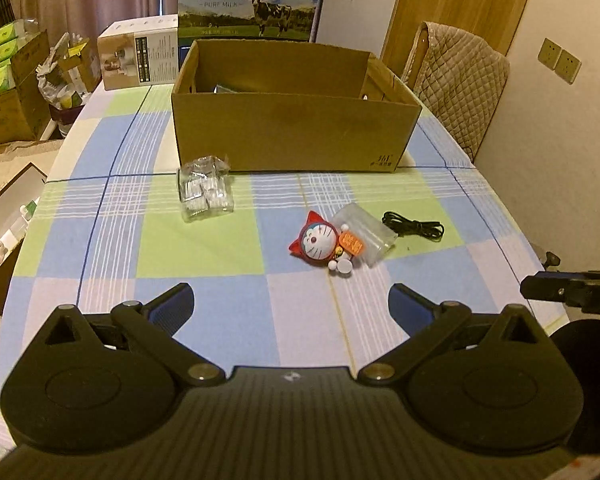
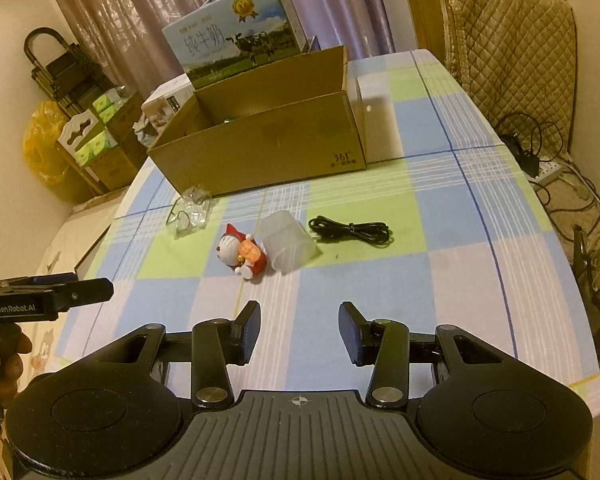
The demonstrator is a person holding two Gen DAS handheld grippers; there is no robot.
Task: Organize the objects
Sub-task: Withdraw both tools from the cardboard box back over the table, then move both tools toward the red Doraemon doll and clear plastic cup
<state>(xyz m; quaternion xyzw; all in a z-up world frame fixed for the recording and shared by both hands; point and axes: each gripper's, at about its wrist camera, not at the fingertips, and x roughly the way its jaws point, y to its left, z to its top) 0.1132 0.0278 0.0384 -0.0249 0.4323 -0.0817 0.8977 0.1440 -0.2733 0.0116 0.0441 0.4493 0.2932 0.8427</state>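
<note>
Toy lies on checked tablecloth (curtained room); both grippers gape empty.

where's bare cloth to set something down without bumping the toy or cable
Free: the near strip between both grippers and the cat toy, and the cloth right of the black cable. Crowded: toy, frosted case and cable in front of the cardboard box.
</note>
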